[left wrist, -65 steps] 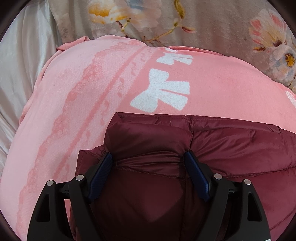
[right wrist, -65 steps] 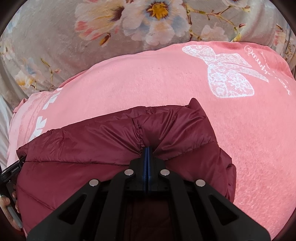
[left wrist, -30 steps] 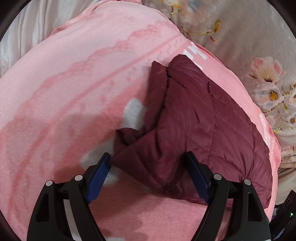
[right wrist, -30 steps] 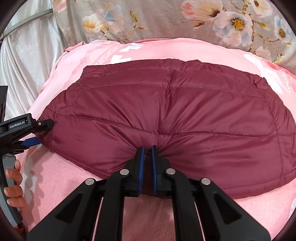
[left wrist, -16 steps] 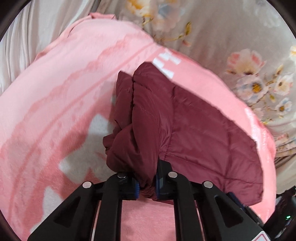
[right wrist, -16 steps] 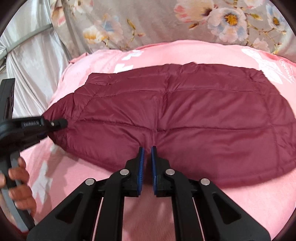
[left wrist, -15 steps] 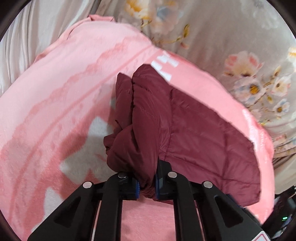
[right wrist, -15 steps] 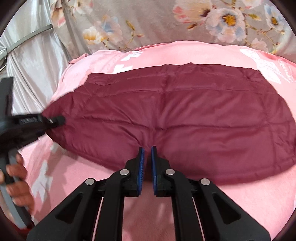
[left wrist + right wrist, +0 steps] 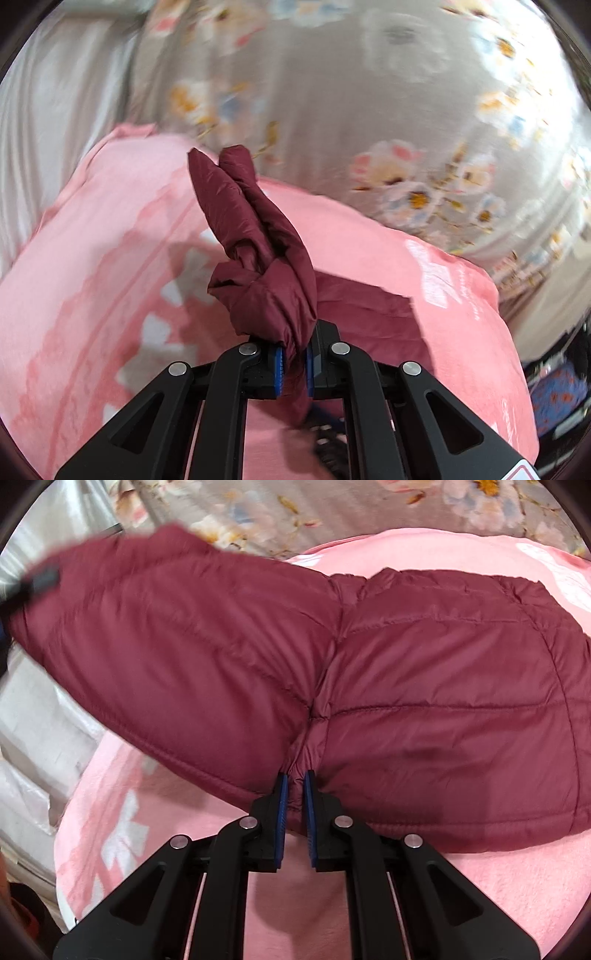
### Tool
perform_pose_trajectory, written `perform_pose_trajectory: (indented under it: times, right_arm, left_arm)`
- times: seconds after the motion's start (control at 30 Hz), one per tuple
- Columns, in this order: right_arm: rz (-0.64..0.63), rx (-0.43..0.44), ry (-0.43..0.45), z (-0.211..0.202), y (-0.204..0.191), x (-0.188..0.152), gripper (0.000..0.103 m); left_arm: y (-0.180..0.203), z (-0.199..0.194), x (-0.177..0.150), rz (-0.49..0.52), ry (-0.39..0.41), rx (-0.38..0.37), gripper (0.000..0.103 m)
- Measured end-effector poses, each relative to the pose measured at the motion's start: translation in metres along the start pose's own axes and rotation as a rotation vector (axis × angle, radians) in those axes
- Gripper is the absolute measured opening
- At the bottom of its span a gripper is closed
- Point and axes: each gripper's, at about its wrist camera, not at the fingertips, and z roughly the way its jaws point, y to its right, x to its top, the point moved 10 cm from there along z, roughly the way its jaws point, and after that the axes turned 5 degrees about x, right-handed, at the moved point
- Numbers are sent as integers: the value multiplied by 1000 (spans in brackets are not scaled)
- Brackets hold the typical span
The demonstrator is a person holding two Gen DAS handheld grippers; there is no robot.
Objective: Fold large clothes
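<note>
Left wrist view: we see our left gripper at the bottom centre, its blue pads pinched tight on a bunched end of the maroon puffer jacket, lifted above the pink blanket. Right wrist view: our right gripper at lower centre clamps the jacket's near hem; its left half hangs raised toward the upper left, its right half lies on the blanket.
</note>
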Motion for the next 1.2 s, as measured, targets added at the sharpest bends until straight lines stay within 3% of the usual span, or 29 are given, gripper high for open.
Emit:
perform_pose_trajectory:
  times: [0.13,0.27,0.37,0.5,0.57,0.6,0.67,0.73,0.8,0.87,0.93,1.0,1.07,1.2]
  right_arm:
    - [62,4,67,-53,27,6,10]
    - [106,-170,124,-111,93,-1,10]
    - [152,-269,153,-143,135,-13,10]
    - [193,-305,176,-162,162,-24,10]
    - [195,-323,187,-167,169,-25,11]
    - [195,-322,193,-170,171,-24,12]
    - [186,-314,211,-176,170,-21,24]
    - [154,-305,242,-186,165,-14,38]
    - [112,-293,266,-191,156,-1,41]
    - [87,-255,280,-191,146,13,46]
    - [70,-224,280,-184,140,31,47]
    - [44,-210,284,-178,132,49,47]
    - [27,-218,286,-173,128,64,47]
    - [7,-217,221,-146,126,86,47]
  left_arm:
    - [66,7,4,116,-12,-61,6]
    - [130,37,-12,181,-86,-124,6]
    - [173,72,-41,201,-174,-163,8]
    - [209,118,-89,178,-314,-194,24]
    - [219,133,-111,161,-381,-186,25]
    - [220,134,-115,155,-386,-180,25]
    - [219,121,-108,146,-358,-199,32]
    - [210,96,-87,117,-287,-229,57]
    - [196,73,-63,90,-195,-226,74]
    - [175,53,-38,68,-97,-199,76]
    - [148,49,-23,90,-53,-86,76]
    - [118,60,-24,117,-58,43,76]
    - [92,75,-32,103,-100,125,76]
    - [63,105,-67,38,-239,131,75]
